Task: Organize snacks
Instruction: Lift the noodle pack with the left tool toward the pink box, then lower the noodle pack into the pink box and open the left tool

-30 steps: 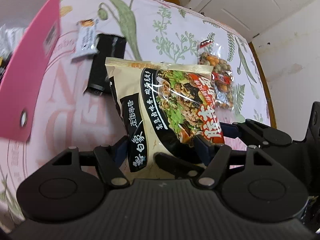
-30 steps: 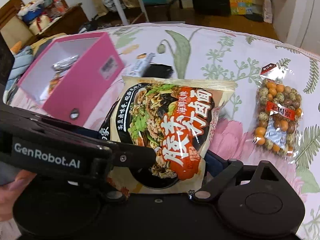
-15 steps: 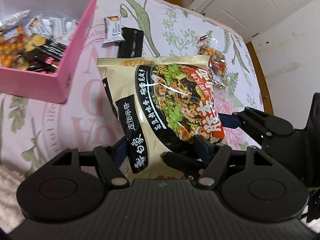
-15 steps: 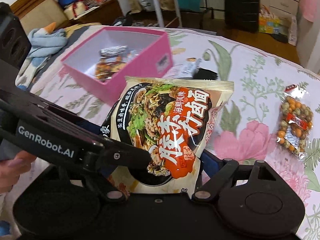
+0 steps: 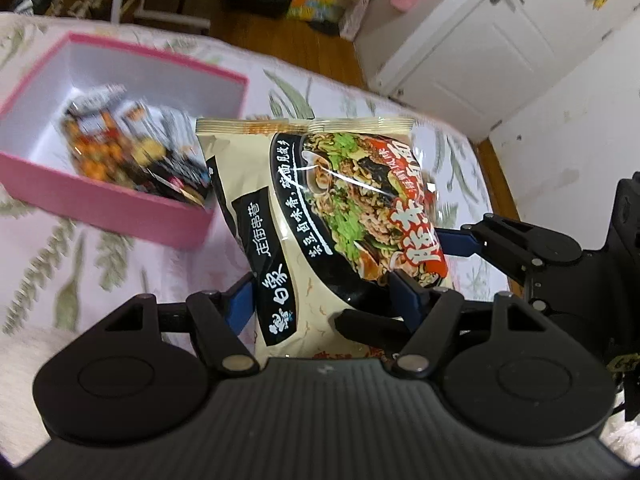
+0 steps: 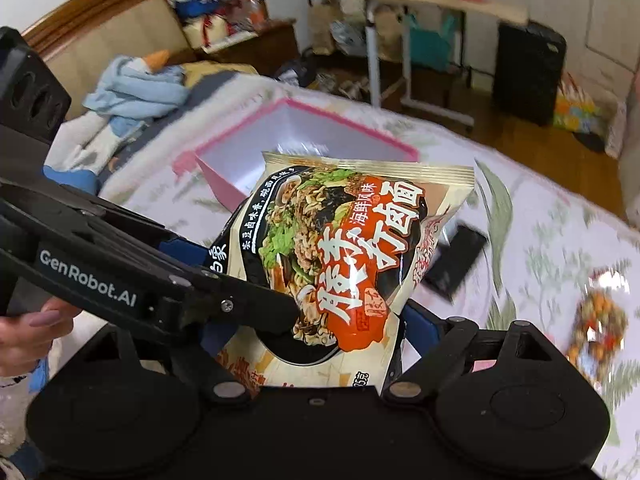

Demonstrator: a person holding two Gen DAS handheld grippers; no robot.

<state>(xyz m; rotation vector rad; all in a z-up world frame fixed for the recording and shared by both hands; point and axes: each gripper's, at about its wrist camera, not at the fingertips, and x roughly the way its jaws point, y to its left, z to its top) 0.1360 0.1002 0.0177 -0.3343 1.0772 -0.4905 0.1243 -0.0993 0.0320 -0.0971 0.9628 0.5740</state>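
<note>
A beige and black instant-noodle packet (image 5: 320, 216) is held upright in the air by both grippers. My left gripper (image 5: 320, 300) is shut on its lower part; my right gripper (image 6: 320, 316) is shut on the same packet (image 6: 344, 256). An open pink box (image 5: 120, 208) with several small snacks inside sits on the bed to the left of the packet in the left wrist view. In the right wrist view the pink box (image 6: 224, 188) lies just behind the packet.
A floral bedspread (image 5: 120, 264) covers the bed. A black packet (image 6: 456, 260) and a bag of mixed nuts (image 6: 596, 320) lie on it to the right. White doors (image 5: 480, 40) and a wooden floor lie beyond; bedding and furniture are at the back.
Both grippers have carried the noodle packet up and toward the pink box, which now lies close behind it. The black packet and nut bag have fallen behind to the right.
</note>
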